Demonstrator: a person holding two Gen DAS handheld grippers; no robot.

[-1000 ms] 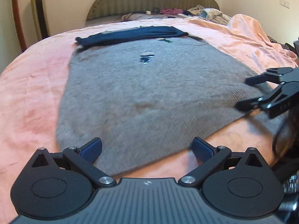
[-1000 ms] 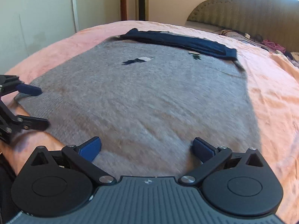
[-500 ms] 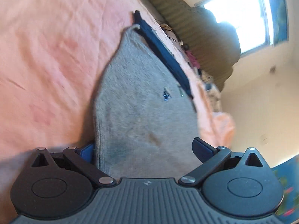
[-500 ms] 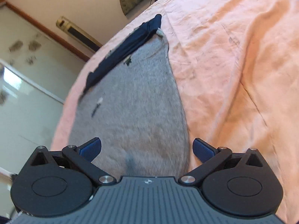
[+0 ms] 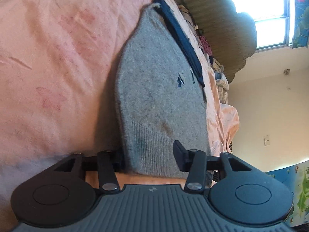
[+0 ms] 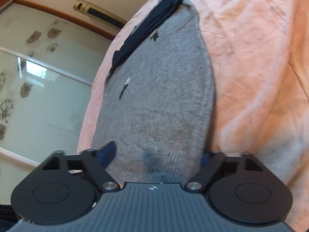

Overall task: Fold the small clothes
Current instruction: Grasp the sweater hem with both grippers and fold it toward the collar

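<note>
The grey sweater [image 5: 154, 89] lies on the pink bedspread [image 5: 50, 61]. The left tool [image 5: 149, 157] and right tool [image 6: 157, 155], fingers apart, each straddle its ribbed near hem. Open bedspread flanks both side edges.

Bright window [image 5: 270, 17] above padded headboard [image 5: 227, 34], cream walls [image 5: 270, 104].

grey knit sweater [image 5: 154, 81] spread flat, navy collar [image 5: 179, 32] far end

no readable text or numbers, only a small white emblem on each ribbed dark gripper body, no letters
</note>
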